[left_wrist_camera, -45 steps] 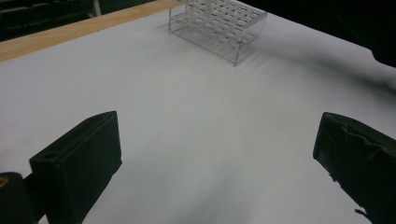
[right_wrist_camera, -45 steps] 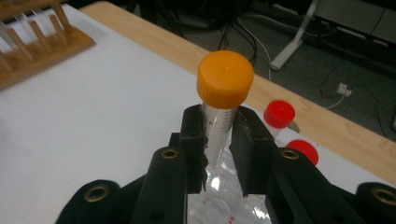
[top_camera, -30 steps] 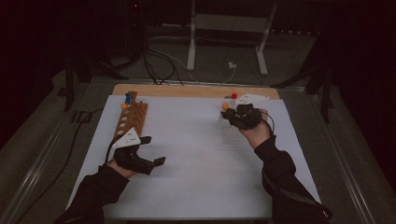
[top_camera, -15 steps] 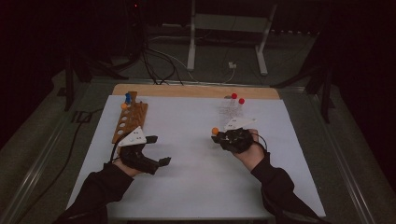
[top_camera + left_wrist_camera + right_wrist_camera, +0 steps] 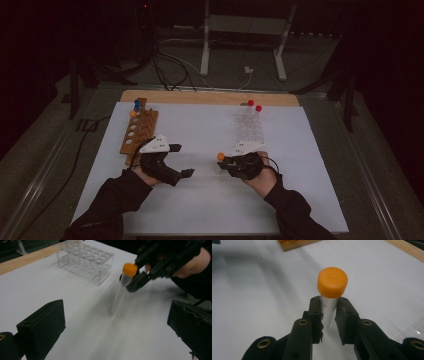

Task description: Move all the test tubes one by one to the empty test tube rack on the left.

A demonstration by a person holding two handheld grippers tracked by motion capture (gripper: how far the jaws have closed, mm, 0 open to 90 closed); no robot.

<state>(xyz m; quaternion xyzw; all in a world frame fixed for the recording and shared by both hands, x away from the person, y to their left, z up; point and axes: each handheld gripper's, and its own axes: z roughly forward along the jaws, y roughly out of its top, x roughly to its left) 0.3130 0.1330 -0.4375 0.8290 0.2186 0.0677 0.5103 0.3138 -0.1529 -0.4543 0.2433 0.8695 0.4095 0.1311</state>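
**Orange-capped tube carried away from the clear rack**

I work at a white table (image 5: 210, 200), a gripper in each hand. Beyond my right gripper (image 5: 231, 163) stands the clear rack (image 5: 249, 126), with two red-capped tubes (image 5: 254, 105) at its far end. To the outside of my left gripper (image 5: 180, 161) lies the wooden rack (image 5: 138, 132), holding a blue-capped and an orange-capped tube at its far end.

My right gripper is closed tight on a clear tube with an orange cap (image 5: 332, 282); the jaws pinch it just under the cap and it stands nearly upright, its foot close to the table. A second ago this gripper was up at the clear rack; now it is nearer me and lower. I judge the tube is freshly lifted out and heading toward my left gripper, whose jaws stand wide apart and empty, facing the tube.
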